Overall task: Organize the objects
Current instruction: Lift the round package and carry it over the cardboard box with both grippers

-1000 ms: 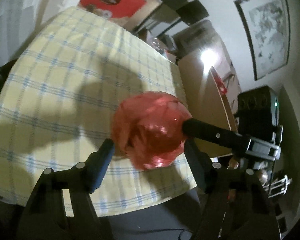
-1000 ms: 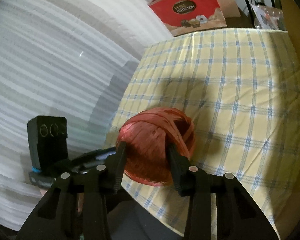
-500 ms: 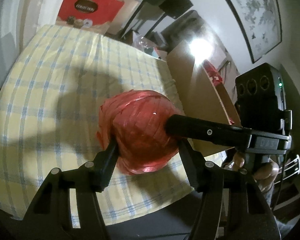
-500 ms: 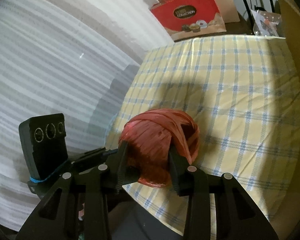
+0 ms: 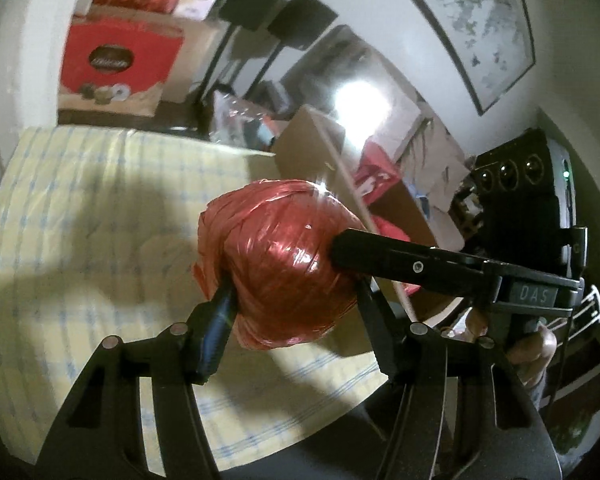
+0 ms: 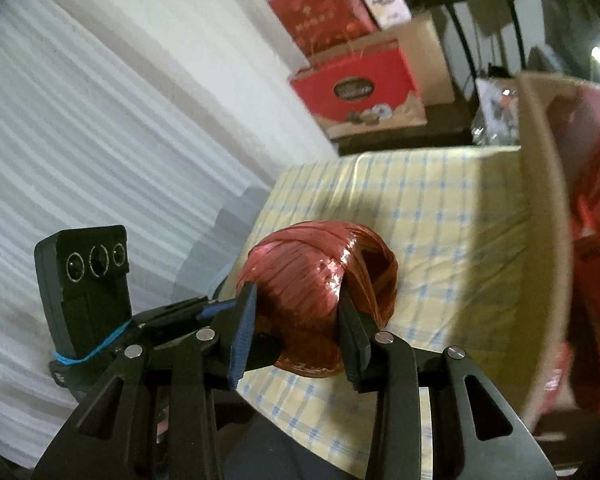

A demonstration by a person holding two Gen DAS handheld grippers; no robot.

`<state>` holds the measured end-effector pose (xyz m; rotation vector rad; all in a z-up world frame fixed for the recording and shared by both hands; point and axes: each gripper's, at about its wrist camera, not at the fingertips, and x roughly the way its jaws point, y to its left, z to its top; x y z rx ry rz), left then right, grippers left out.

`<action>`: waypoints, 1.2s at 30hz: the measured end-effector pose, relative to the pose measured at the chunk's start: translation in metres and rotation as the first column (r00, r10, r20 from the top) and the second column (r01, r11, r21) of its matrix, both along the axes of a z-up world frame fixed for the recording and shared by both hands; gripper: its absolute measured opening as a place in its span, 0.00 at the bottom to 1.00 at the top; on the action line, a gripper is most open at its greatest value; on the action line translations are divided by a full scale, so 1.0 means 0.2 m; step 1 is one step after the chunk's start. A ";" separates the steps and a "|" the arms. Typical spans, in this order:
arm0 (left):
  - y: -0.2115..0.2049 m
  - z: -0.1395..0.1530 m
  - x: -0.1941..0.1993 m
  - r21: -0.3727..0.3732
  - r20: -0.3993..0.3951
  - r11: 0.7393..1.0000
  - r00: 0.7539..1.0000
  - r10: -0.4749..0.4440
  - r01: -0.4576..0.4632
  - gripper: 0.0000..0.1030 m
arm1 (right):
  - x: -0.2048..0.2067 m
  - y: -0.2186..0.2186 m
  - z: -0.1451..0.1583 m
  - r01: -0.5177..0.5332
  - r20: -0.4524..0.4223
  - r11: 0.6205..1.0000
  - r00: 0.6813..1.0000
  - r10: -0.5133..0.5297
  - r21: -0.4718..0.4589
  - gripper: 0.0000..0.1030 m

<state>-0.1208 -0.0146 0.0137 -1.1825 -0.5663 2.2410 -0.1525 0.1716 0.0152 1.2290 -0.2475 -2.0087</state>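
we note both grippers clamped on one red ball of raffia twine (image 5: 284,260), which hangs clear above the yellow checked tablecloth (image 5: 80,220), near its front edge. left gripper (image 5: 292,312): jaws about half spread and pressed against the ball's lower flanks, blue pad on the left finger touching the wrap; these jaws have just been closing, with the ball between them. right gripper (image 6: 296,328): jaws set narrower, one finger biting into the ball's left side, the other sunk in a groove of the winding. in the left wrist view the right gripper's finger comes in from the right and presses the ball's side. an open cardboard box (image 6: 544,240) stands just beside the cloth on the right, with red packaging inside; we cannot tell what that packaging is, the view there is blurred. a red gift box (image 6: 360,88) sits beyond the far edge of the cloth. a white ribbed surface (image 6: 100,140) fills the left of the right wrist view.
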 end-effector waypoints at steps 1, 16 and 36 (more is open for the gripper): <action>0.03 0.02 -0.01 0.000 -0.005 1.000 1.000 -0.005 0.005 0.56 | 0.00 0.03 0.03 0.010 -0.010 1.000 1.000 -0.010 0.000 0.37; 0.43 0.21 -0.17 0.006 -0.013 0.994 0.994 -0.112 0.112 0.56 | -0.06 0.41 0.22 0.141 -0.061 0.990 0.988 -0.141 0.000 0.37; 0.96 0.19 -0.42 -0.041 -0.014 0.979 0.980 -0.198 0.197 0.56 | -0.23 0.92 0.18 0.292 -0.043 0.955 0.955 -0.294 -0.044 0.37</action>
